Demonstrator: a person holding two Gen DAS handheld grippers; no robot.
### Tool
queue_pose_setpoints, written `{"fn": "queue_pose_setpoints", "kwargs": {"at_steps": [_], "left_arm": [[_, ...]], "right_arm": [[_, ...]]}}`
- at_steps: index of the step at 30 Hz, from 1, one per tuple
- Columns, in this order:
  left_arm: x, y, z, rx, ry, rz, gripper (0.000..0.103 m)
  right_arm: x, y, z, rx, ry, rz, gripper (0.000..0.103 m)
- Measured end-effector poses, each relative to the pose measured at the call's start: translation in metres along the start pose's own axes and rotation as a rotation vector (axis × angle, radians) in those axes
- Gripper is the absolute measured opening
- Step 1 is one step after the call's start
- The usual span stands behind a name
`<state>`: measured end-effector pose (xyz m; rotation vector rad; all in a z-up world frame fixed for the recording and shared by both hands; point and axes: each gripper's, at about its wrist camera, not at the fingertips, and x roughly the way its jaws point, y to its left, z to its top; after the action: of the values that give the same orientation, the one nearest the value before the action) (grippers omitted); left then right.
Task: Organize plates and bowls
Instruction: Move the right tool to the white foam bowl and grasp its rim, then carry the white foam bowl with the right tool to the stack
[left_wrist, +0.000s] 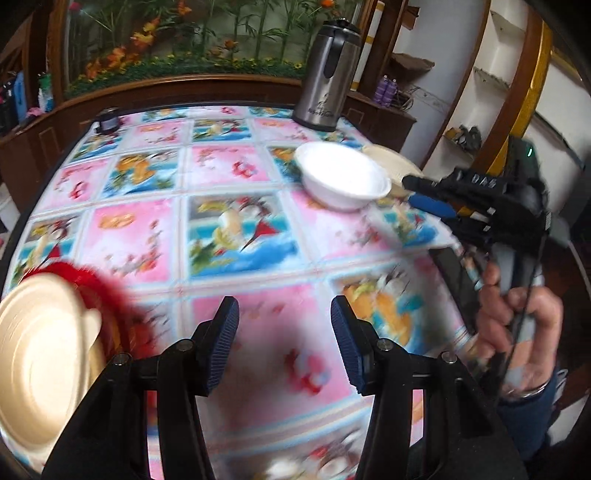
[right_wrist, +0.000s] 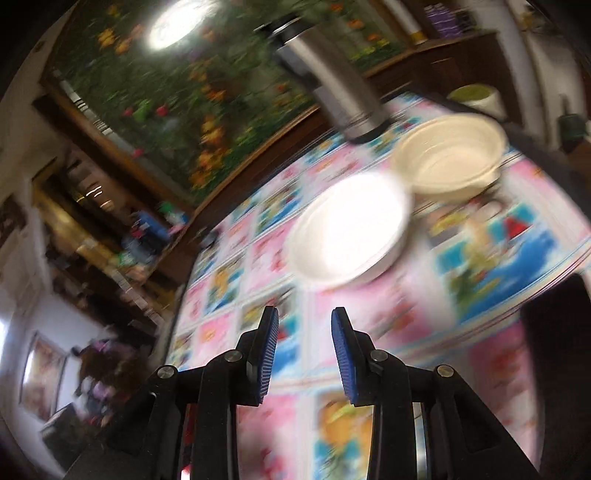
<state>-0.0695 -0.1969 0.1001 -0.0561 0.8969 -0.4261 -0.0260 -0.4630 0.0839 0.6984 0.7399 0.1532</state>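
While my left gripper (left_wrist: 284, 343) hangs over the patterned tablecloth (left_wrist: 229, 177), its two blue pads stand apart with nothing between them — released, gripping nothing. My right gripper (right_wrist: 304, 354) is the same: pads parted by a narrower gap, only blurred cloth showing between them, nothing held.

Just off my left jaws, at the lower left edge of the left wrist view, sits a cream bowl (left_wrist: 44, 343) with a red plate (left_wrist: 96, 291) showing from under or behind it; which one lies on which I cannot tell through the blur. Neither touches my pads.

Farther out, toward the far right part of the table, a white bowl (left_wrist: 343, 177) stands upright on the cloth. Right behind it, touching or nearly so, is a second cream bowl (left_wrist: 395, 162). From my right wrist the same pair shows ahead of my right jaws — the white bowl (right_wrist: 351, 232) nearer, the cream one (right_wrist: 450, 158) beyond it at the table's edge.

My right hand (left_wrist: 517, 325) shows at the right of the left wrist view, wrapped round the handle, with that gripper's fingers pointing toward the white bowl but stopping short of it.

At the far side of the table stands a steel flask (left_wrist: 328, 74), upright, and a small dark object (left_wrist: 108, 120) lies at the far left corner. Beyond is a wooden-framed panel of flowers (left_wrist: 166, 44).
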Motion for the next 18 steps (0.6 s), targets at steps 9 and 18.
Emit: {"fn": "queue_pose_setpoints", "kwargs": {"at_steps": [9, 18], "left_arm": [[0.05, -0.009, 0.081, -0.049, 0.013, -0.008, 0.05], [0.129, 0.008, 0.142, -0.173, 0.078, -0.046, 0.05]], "right_arm": [[0.031, -0.043, 0.044, 0.103, -0.1, -0.071, 0.033], [0.043, -0.053, 0.045, 0.104, -0.071, -0.076, 0.033]]}}
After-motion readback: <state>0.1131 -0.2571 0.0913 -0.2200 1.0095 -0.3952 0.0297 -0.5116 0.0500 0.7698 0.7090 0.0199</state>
